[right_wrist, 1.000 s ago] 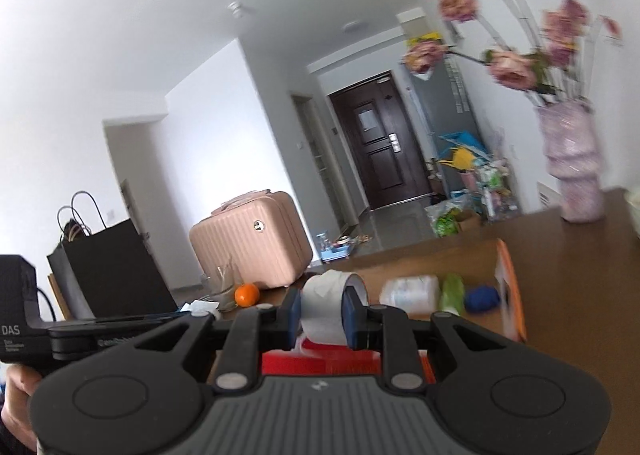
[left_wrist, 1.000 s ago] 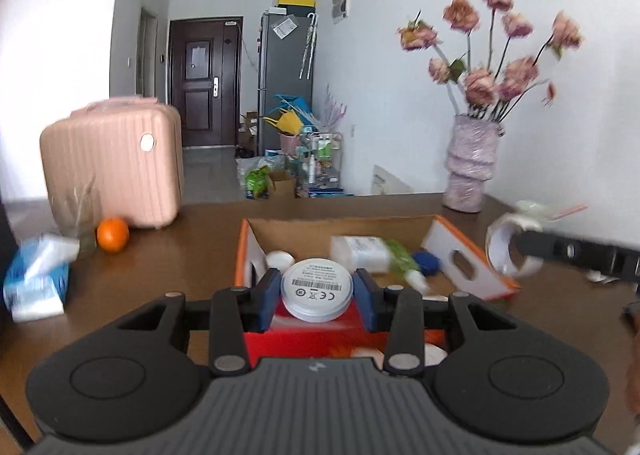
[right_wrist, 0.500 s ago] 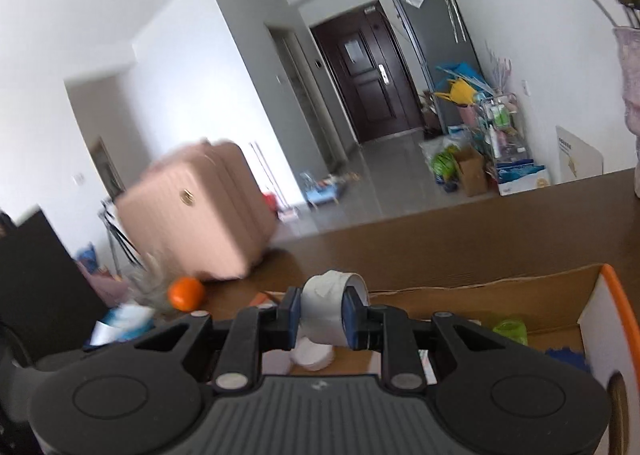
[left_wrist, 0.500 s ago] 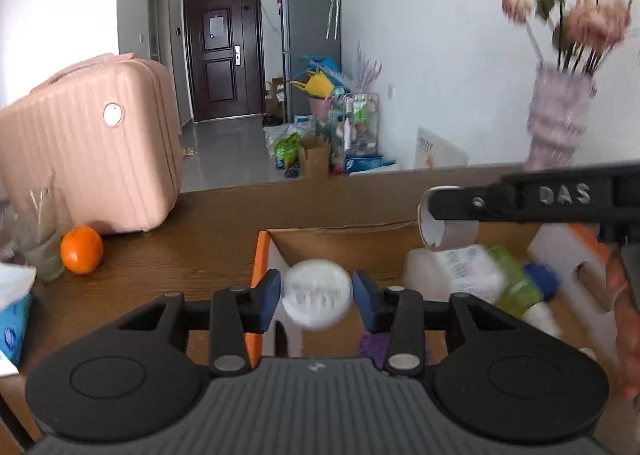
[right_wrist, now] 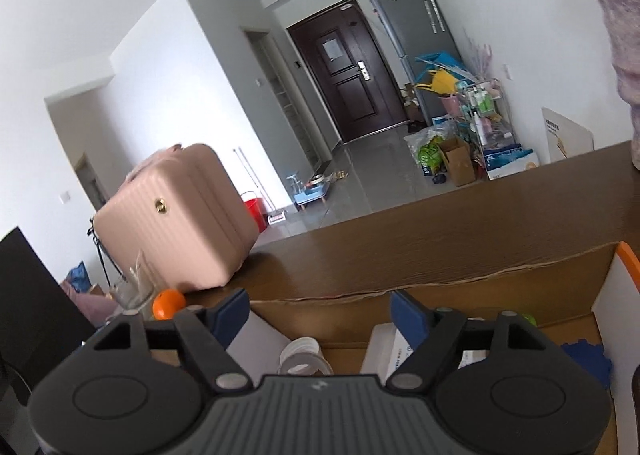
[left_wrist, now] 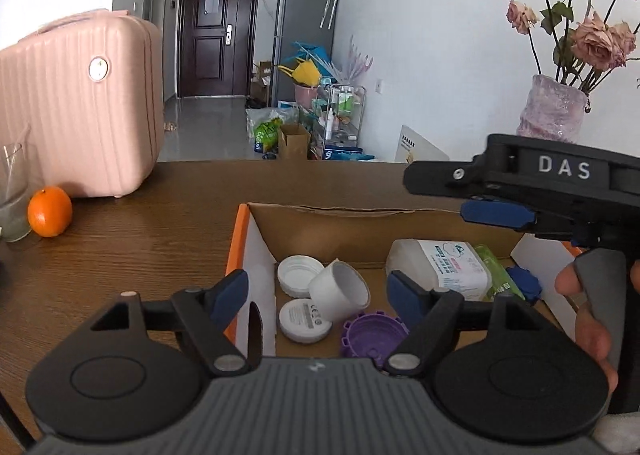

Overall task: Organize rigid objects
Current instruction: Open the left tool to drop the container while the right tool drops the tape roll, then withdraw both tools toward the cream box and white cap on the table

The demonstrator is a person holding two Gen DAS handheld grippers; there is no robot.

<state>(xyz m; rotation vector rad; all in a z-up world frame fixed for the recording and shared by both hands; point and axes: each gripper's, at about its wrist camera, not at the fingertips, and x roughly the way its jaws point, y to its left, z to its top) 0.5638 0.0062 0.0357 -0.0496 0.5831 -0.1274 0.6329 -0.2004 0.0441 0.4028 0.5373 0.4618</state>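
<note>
Beside the box (left_wrist: 256, 239), orange (left_wrist: 49, 216), suitcase (left_wrist: 76, 115).

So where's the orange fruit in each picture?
Left wrist view: the orange sits far left on the wooden table, beside a drinking glass and in front of the pink suitcase.
Right wrist view: the orange peeks out low on the left, just above the gripper's left finger.
Shared landmark: the pink suitcase, right behind the orange in both.

Bright, even daylight, sharp focus, strong fisheye bending at edges, dark vignetted corners.
</note>
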